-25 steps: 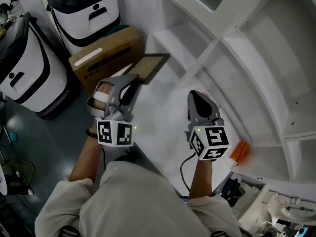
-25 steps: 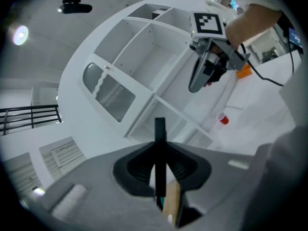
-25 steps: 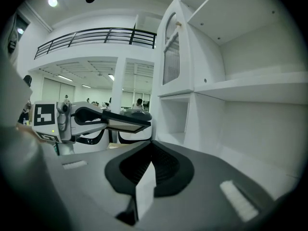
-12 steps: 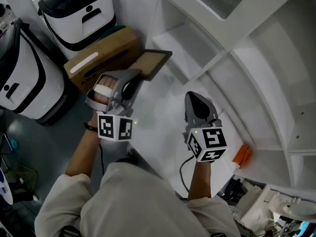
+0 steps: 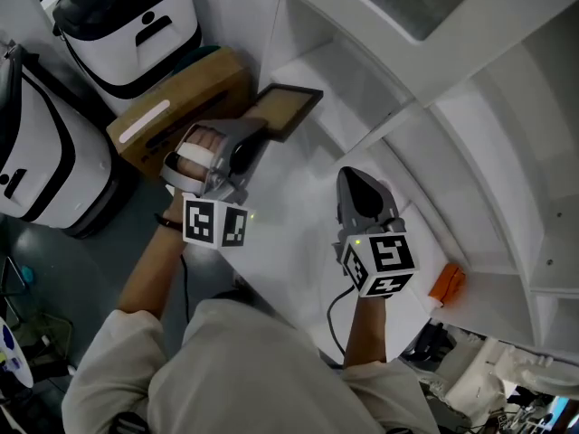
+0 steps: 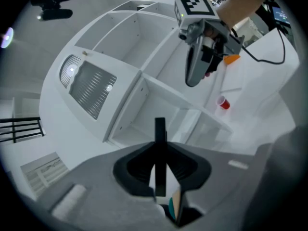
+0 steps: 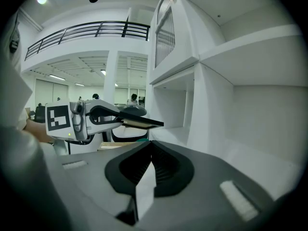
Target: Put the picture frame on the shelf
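Observation:
The picture frame, dark-rimmed with a tan face, is held flat by one corner in my left gripper, which is shut on it. The frame's far end reaches toward a low compartment of the white shelf unit. In the left gripper view the frame shows edge-on between the jaws, with the shelf beyond. My right gripper hovers over the white table, shut and holding nothing. The right gripper view shows its closed jaws and the frame to the left.
A cardboard box and two white bins stand left of the table. An orange object lies at the table's right end. A red cup sits by the shelf. Shelf uprights and boards crowd the right side.
My left gripper has carried the frame closer to the low shelf compartment. The right gripper has shifted only slightly and stays shut.

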Action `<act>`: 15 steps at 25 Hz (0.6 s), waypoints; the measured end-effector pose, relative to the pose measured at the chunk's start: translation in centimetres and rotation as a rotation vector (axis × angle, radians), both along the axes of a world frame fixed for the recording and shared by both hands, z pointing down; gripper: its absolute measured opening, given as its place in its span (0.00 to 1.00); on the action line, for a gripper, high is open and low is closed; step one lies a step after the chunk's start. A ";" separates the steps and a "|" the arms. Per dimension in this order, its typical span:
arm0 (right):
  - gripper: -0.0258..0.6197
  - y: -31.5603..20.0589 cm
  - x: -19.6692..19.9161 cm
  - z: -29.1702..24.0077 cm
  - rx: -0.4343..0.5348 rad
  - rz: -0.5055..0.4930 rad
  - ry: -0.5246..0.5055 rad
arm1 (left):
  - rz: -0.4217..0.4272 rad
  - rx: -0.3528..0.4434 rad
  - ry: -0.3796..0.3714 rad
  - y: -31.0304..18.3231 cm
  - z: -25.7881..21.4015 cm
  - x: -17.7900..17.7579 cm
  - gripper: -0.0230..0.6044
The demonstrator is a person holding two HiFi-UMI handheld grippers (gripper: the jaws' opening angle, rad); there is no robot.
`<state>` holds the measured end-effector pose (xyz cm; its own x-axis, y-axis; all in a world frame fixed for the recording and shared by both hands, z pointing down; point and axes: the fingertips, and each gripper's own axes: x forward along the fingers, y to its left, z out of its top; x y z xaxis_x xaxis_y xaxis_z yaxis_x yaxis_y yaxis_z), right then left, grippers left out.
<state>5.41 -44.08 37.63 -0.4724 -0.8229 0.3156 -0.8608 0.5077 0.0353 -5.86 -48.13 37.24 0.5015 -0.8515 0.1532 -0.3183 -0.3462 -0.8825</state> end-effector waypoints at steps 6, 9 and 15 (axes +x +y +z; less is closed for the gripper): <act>0.05 -1.1 -0.1 0.8 -0.019 0.009 0.003 | 0.039 -0.012 -0.038 -2.0 1.3 0.7 0.15; 0.05 -1.7 0.1 1.2 -0.027 0.013 0.004 | 0.048 -0.016 -0.060 -2.9 2.0 0.9 0.15; 0.05 -2.8 -0.1 1.9 -0.046 0.021 -0.001 | 0.053 -0.028 -0.067 -4.6 2.9 0.9 0.15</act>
<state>5.30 -46.91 39.56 -0.4553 -0.8174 0.3529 -0.8714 0.4904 0.0118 -4.98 -52.77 40.15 0.5339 -0.8188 0.2111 -0.2394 -0.3858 -0.8910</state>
